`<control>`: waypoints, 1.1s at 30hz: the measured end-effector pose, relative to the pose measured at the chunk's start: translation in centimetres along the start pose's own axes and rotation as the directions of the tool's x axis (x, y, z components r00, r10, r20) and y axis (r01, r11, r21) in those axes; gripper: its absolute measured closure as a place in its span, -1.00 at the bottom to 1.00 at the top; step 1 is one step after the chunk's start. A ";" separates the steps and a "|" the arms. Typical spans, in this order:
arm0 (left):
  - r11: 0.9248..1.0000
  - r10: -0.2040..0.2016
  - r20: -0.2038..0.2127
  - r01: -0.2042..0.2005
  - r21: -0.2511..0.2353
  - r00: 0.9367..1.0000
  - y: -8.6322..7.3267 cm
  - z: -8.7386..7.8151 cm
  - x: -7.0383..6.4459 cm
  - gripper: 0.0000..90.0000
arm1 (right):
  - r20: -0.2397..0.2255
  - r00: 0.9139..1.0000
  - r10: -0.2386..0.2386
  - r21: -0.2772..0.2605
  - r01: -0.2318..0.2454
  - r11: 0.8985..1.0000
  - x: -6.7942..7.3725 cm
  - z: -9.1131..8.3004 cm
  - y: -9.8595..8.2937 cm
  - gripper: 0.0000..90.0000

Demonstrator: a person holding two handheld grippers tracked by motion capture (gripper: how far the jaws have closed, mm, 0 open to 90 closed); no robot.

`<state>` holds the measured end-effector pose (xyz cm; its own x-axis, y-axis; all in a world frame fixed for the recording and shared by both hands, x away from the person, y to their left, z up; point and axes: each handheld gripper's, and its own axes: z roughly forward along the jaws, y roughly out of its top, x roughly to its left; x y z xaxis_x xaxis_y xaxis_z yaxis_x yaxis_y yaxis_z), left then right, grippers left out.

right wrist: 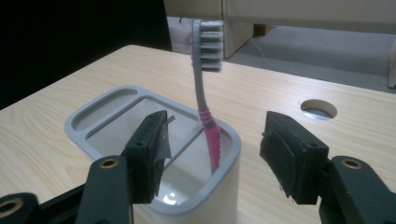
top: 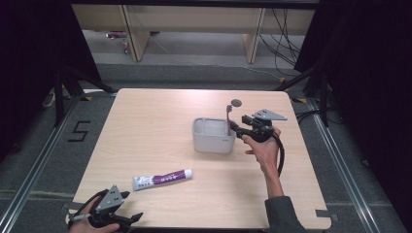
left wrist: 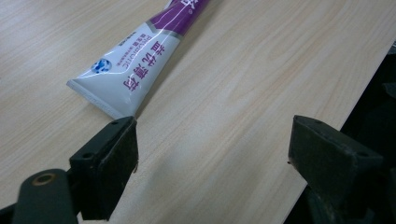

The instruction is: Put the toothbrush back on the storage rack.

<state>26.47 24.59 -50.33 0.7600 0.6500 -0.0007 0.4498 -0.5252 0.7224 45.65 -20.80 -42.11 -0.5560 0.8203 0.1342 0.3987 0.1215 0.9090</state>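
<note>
Toothbrush, pink and grey, standing nearly upright in the larger compartment of a grey holder, bristle head above the rim and leaning slightly off vertical; its lower handle rests against the holder's near wall. In the high view the toothbrush rises from the right end of the holder, which sits a little right of the middle of the tabletop. A narrow second compartment runs along the holder's far side. The right hand-held gripper is level with the holder's rim, its jaws spread wide on either side of the handle and touching neither the toothbrush nor the holder; it has hold of nothing. In the high view the right hand-held gripper lies just beside the holder's right end. A round hole in the tabletop lies just beyond it, toward the far edge. A white and purple toothpaste tube lies flat nearer the front edge, well apart from the holder, with bare wood between them. The left hand-held gripper is at the front left corner, over the tabletop's edge; its jaws are wide apart and grip nothing. In the left gripper view the crimped end of the toothpaste tube lies just beyond one jaw, the tabletop's edge beside the other.
</note>
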 end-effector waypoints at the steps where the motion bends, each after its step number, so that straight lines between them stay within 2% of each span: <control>1: 1.000 0.000 0.000 0.000 0.000 1.000 0.0 0.0 0.0 -0.65 | -0.008 1.000 -0.004 -0.003 0.004 1.000 0.0 -0.3 -0.1 -0.09; 2: 1.000 0.000 0.000 0.000 0.001 1.000 0.0 0.0 0.0 -0.65 | 0.001 1.000 -0.015 -0.002 0.015 1.000 -0.1 -0.6 -0.2 -0.10; 3: 1.000 0.005 -0.001 -0.005 0.005 1.000 0.0 0.0 0.0 -0.65 | -0.002 1.000 0.006 -0.001 -0.006 1.000 0.1 -0.8 -0.3 -0.11; 4: 1.000 0.005 -0.001 -0.005 0.006 1.000 0.0 0.0 0.0 -0.65 | -0.008 1.000 -0.011 0.007 0.011 1.000 0.0 -1.1 -0.4 -0.12; 6: 1.000 0.006 -0.002 -0.006 0.007 1.000 0.0 0.0 0.1 -0.65 | -0.004 1.000 0.008 0.013 -0.008 1.000 0.2 -1.6 -0.6 -0.12; 8: 1.000 0.006 -0.002 -0.006 0.007 1.000 0.0 0.0 0.1 -0.65 | -0.009 1.000 -0.011 0.013 0.011 1.000 0.3 -1.9 -0.8 -0.12; 10: 1.000 0.006 -0.001 -0.006 0.010 1.000 0.0 0.0 0.1 -0.65 | -0.011 1.000 0.003 0.011 -0.003 1.000 0.6 -2.2 -1.0 -0.16; 11: 1.000 0.005 -0.002 -0.005 0.009 1.000 0.0 0.0 0.1 -0.65 | -0.007 1.000 -0.022 0.026 0.022 0.999 0.7 -2.5 -1.0 -0.18; 12: 1.000 0.005 -0.003 -0.005 0.009 1.000 0.0 0.0 0.1 -0.65 | -0.023 1.000 0.008 0.037 -0.007 0.999 1.0 -2.6 -1.1 -0.19; 13: 1.000 0.005 -0.002 -0.005 0.009 1.000 0.0 0.0 0.1 -0.65 | -0.024 0.999 -0.024 0.030 0.024 0.999 1.0 -2.7 -1.2 -0.19; 15: 1.000 -0.004 -0.008 0.004 0.008 1.000 0.0 0.0 0.1 -0.65 | -0.029 0.999 -0.022 0.032 0.023 0.999 1.4 -3.0 -1.3 -0.20; 16: 1.000 0.013 -0.012 -0.013 0.015 1.000 0.0 -0.1 0.2 -0.65 | -0.026 0.999 -0.036 0.022 0.037 0.999 1.5 -3.1 -1.4 -0.21; 17: 1.000 -0.004 -0.009 0.004 0.008 1.000 0.0 0.0 0.1 -0.65 | -0.041 0.999 -0.028 0.030 0.029 0.999 1.7 -3.2 -1.4 -0.22; 19: 1.000 -0.006 -0.004 0.006 0.004 1.000 0.0 0.0 0.1 -0.65 | -0.032 0.999 -0.034 0.043 0.035 0.998 2.1 -3.6 -1.5 -0.24; 20: 1.000 -0.005 0.000 0.005 -0.003 1.000 0.0 0.0 0.1 -0.65 | -0.031 0.999 -0.042 0.034 0.043 0.998 2.3 -3.7 -1.6 -0.25; 22: 1.000 0.012 -0.014 -0.012 0.008 1.000 0.0 -0.1 0.2 -0.65 | -0.038 0.999 -0.023 0.042 0.025 0.999 2.7 -4.1 -1.8 -0.25; 23: 1.000 0.007 -0.012 -0.006 0.006 1.000 0.0 -0.1 0.1 -0.65 | -0.033 0.999 -0.036 0.045 0.038 0.998 2.8 -4.2 -1.9 -0.26; 25: 1.000 0.022 -0.012 -0.022 0.014 1.000 0.0 -0.2 0.2 -0.65 | -0.034 0.998 -0.053 0.049 0.055 0.997 3.0 -4.6 -2.3 -0.26; 26: 1.000 0.010 -0.008 -0.010 0.004 1.000 0.0 -0.1 0.1 -0.65 | -0.035 0.998 -0.048 0.051 0.049 0.997 3.2 -4.7 -2.5 -0.26; 27: 1.000 0.017 -0.009 -0.017 0.011 1.000 0.0 -0.1 0.1 -0.65 | -0.041 0.998 -0.038 0.069 0.040 0.997 3.4 -4.9 -2.8 -0.26; 28: 1.000 0.013 -0.008 -0.013 0.009 1.000 0.0 -0.1 0.1 -0.65 | -0.048 0.998 -0.052 0.079 0.056 0.995 3.3 -5.0 -3.0 -0.26; 30: 1.000 0.008 -0.008 -0.008 0.007 1.000 0.0 0.0 0.0 -0.65 | -0.056 0.998 -0.042 0.078 0.047 0.996 3.5 -5.3 -3.5 -0.25; 31: 1.000 0.018 -0.010 -0.018 0.016 1.000 0.0 0.0 0.1 -0.65 | -0.042 0.998 -0.045 0.082 0.048 0.995 3.6 -5.5 -3.8 -0.25; 32: 1.000 0.007 -0.008 -0.007 0.007 1.000 0.0 0.0 0.0 -0.65 | -0.041 0.997 -0.072 0.091 0.076 0.993 3.3 -5.7 -4.0 -0.25; 33: 1.000 0.013 -0.008 -0.013 0.011 1.000 0.0 0.0 0.1 -0.65 | -0.045 0.997 -0.056 0.083 0.060 0.995 3.4 -5.8 -4.4 -0.25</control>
<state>26.51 24.64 -50.29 0.7622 0.6472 0.0145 0.4447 -0.5396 0.7149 37.81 -21.76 -43.34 -0.6097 0.7863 0.1006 0.4239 0.2162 0.8795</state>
